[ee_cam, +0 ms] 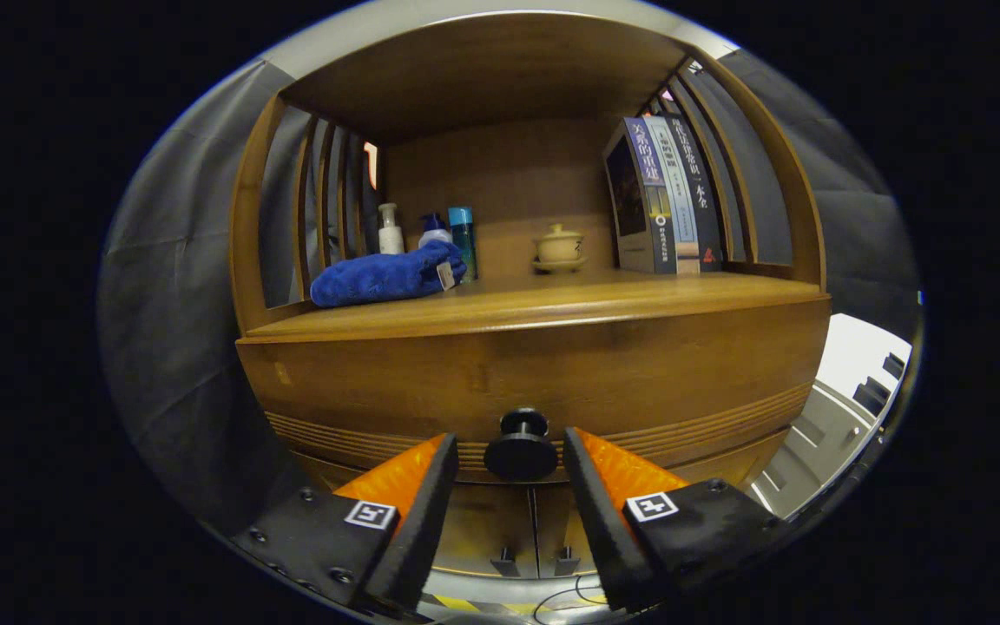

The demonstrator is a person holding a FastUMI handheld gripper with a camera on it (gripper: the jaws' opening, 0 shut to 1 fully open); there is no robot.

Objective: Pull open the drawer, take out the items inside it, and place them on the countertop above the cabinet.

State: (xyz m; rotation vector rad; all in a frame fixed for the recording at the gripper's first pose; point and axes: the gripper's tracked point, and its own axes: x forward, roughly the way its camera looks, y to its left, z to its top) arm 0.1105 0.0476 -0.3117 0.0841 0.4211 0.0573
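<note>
Claw (507, 460) (fingers apart) flanking drawer knob (521, 445)

Wooden cabinet (535, 382), drawer shut. Tabletop (552, 304) above the drawer front, roofed, slatted sides left and right. On the tabletop, left: rolled blue towel (383, 276) lying lengthwise. Behind the towel, against the back corner: white pump bottle (390, 230), blue-capped bottle (435, 230), teal can (463, 239), close together. Centre back: small lidded tea bowl (559, 247) on its saucer. Right: three books (665, 200) upright, spines outward, leaning slightly, touching one another.
</note>
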